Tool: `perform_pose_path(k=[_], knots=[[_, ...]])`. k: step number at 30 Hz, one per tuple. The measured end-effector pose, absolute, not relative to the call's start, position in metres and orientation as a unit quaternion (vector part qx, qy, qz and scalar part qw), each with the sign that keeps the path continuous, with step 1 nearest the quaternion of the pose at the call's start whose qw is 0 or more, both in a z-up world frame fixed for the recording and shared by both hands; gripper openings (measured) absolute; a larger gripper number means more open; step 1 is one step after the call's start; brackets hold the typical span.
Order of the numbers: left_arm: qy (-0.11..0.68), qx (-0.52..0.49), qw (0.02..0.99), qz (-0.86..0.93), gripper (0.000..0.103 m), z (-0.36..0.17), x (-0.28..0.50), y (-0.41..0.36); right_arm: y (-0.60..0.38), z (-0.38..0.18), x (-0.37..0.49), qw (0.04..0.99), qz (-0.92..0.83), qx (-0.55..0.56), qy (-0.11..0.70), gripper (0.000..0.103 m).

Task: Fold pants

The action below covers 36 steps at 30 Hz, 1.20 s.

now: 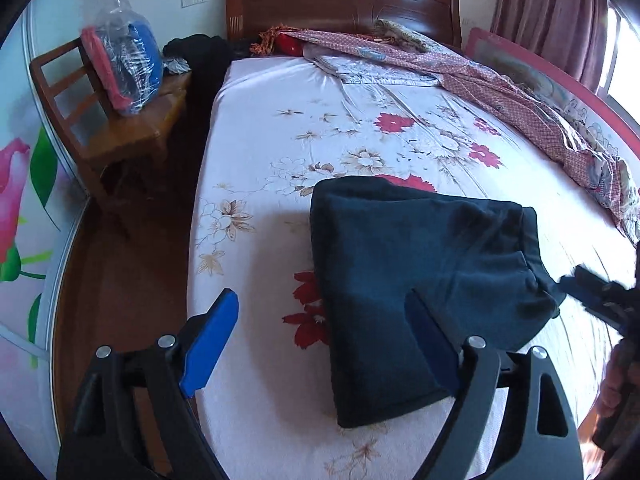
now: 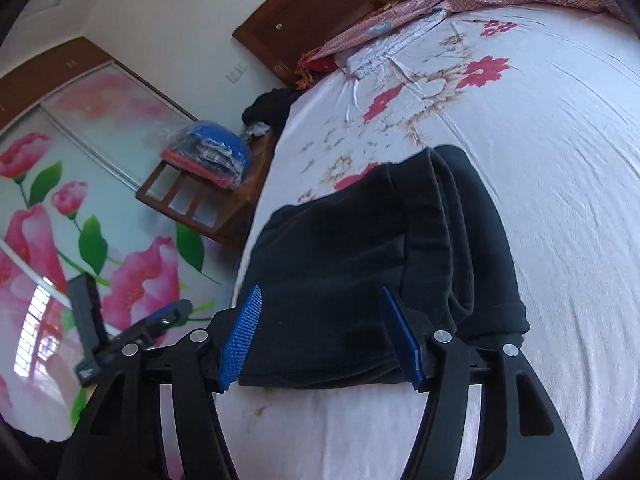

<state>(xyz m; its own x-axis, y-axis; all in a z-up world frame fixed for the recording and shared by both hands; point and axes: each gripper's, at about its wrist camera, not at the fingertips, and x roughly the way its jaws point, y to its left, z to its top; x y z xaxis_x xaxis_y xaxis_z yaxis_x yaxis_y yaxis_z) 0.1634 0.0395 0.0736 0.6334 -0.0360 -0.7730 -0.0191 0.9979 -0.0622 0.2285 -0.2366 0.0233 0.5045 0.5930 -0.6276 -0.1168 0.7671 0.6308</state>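
Observation:
Dark navy pants (image 1: 416,280) lie folded into a thick bundle on the floral bed sheet (image 1: 280,160). My left gripper (image 1: 320,344) is open and empty, hovering just in front of the bundle's near left edge. The right gripper (image 1: 596,300) shows at the right edge of the left wrist view, by the bundle's right corner. In the right wrist view the pants (image 2: 360,272) fill the middle, with stacked folded layers on the right side. My right gripper (image 2: 324,340) is open, its blue pads (image 2: 240,336) standing on either side of the bundle's near edge without clamping it.
A wooden chair (image 1: 120,128) with a plastic bag of clothes (image 1: 128,64) stands left of the bed. A pink patterned quilt (image 1: 500,88) lies crumpled along the far and right side. The wooden headboard (image 1: 340,0) is at the back. A flowered wardrobe door (image 2: 80,240) is on the left.

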Motion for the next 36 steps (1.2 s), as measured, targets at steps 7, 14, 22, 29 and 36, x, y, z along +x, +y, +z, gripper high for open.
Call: perform_pose_path(k=[7,14,22,29,36], knots=[[0.422,-0.033,0.906,0.026,0.091,0.089,0.132,0.052,-0.282,0.036,0.171,0.843,0.127,0.302,0.426,0.059],[0.418,-0.009,0.907,0.057,0.096,0.093,0.094,0.044,-0.267,0.061,0.092,0.872,0.064,0.213,0.437,0.073],[0.43,-0.004,0.9,0.07,0.101,0.071,0.04,0.029,-0.235,0.049,0.029,0.912,-0.039,0.114,0.393,0.084],[0.436,-0.021,0.898,0.046,0.101,0.039,-0.004,0.008,-0.197,0.047,0.017,0.944,-0.071,0.056,0.317,0.084],[0.394,-0.01,0.918,0.047,0.101,0.055,-0.006,-0.006,-0.18,0.09,0.037,0.959,-0.043,0.06,0.272,0.084]])
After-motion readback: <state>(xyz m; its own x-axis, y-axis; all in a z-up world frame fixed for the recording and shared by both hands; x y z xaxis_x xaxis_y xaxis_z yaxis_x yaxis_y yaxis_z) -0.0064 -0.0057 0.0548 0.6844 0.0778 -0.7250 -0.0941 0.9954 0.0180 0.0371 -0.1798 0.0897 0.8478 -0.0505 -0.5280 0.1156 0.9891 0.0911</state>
